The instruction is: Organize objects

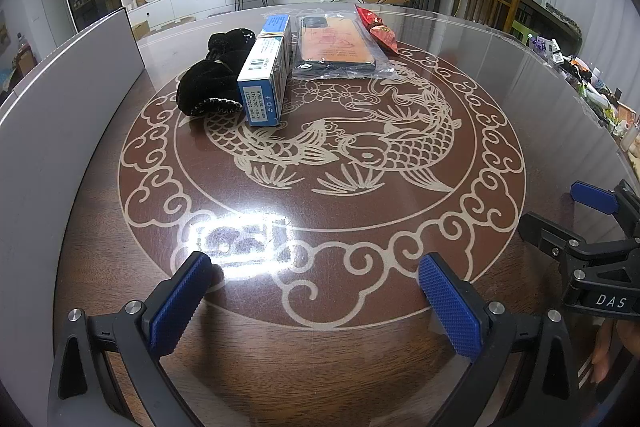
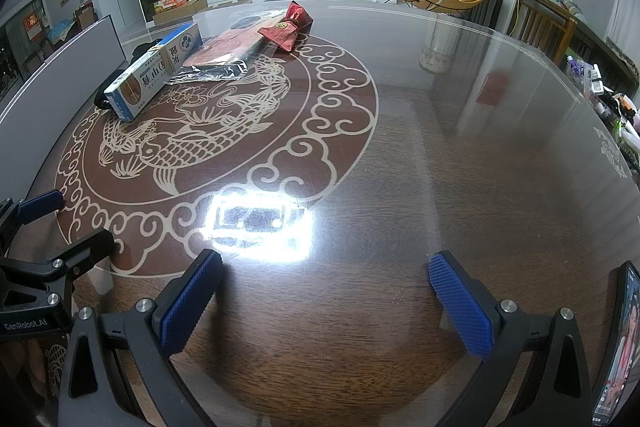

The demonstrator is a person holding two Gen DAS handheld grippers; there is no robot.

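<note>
Four things lie in a row at the far side of the round glass-topped table [image 1: 360, 219]: a black fuzzy cloth item [image 1: 214, 75], a blue-and-white box [image 1: 266, 71] with a rubber band, a phone case in a clear bag [image 1: 338, 47] and a red packet [image 1: 378, 29]. The right wrist view shows the box [image 2: 154, 71], the bagged case [image 2: 224, 53] and the red packet [image 2: 286, 27]; the black item is mostly hidden behind the box. My left gripper [image 1: 314, 291] is open near the front edge, well short of them. My right gripper [image 2: 326, 295] is open too, holding nothing.
A grey panel [image 1: 60, 131] stands along the table's left edge. Clutter of small items [image 1: 592, 87] lines the right side. A lit phone [image 2: 618, 347] stands at the right edge of the right wrist view. Chairs and a TV unit lie beyond the table.
</note>
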